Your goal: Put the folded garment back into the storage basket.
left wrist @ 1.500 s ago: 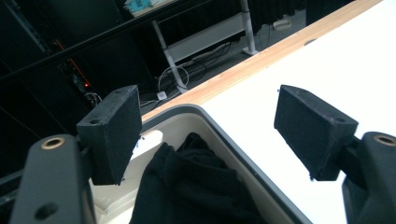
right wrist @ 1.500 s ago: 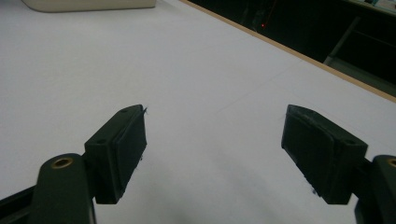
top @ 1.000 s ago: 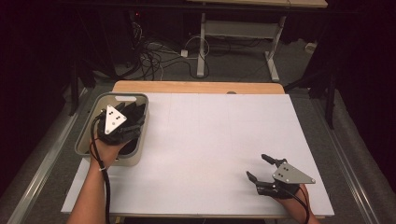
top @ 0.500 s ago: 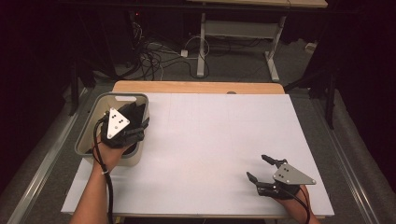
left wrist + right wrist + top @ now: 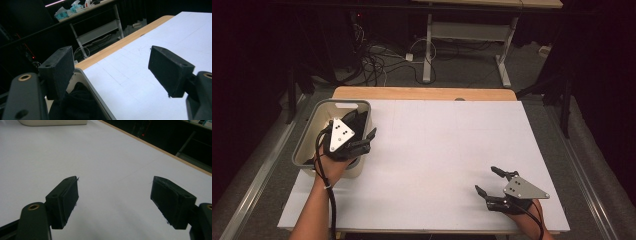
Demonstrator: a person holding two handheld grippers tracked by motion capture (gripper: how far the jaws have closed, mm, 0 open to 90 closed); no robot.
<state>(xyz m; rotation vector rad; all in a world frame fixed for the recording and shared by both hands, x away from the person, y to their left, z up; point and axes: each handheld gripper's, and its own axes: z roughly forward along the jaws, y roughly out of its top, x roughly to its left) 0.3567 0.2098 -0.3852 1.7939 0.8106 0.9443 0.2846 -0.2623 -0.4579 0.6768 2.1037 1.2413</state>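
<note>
The bin [image 5: 309, 137] is sitting at the left edge of the worktop [image 5: 447, 150], towards the far side, w/ something dark [image 5: 82, 105] lying inside — too dim to tell what it is. The left tongs [image 5: 364, 140] are hovering over the bin's right rim near its front corner, tips pointing towards the middle of the worktop. In the left gripper view the jaws are standing wide apart w/ nothing between them; one jaw is hanging above the bin's inside, the other above the white sheet, and the rim [image 5: 92, 87] is running between the two. The dark stuff is lying just below the jaw on the bin side; can't tell if it's touching.

The right tongs [image 5: 488, 182] are resting low by the near right corner of the worktop, well apart from the bin — jaws also spread wide, gripping nothing, pointing left across the bare white sheet. In the right gripper view the bin's pale wall [image 5: 52, 122] is showing far off at the top edge.
</note>
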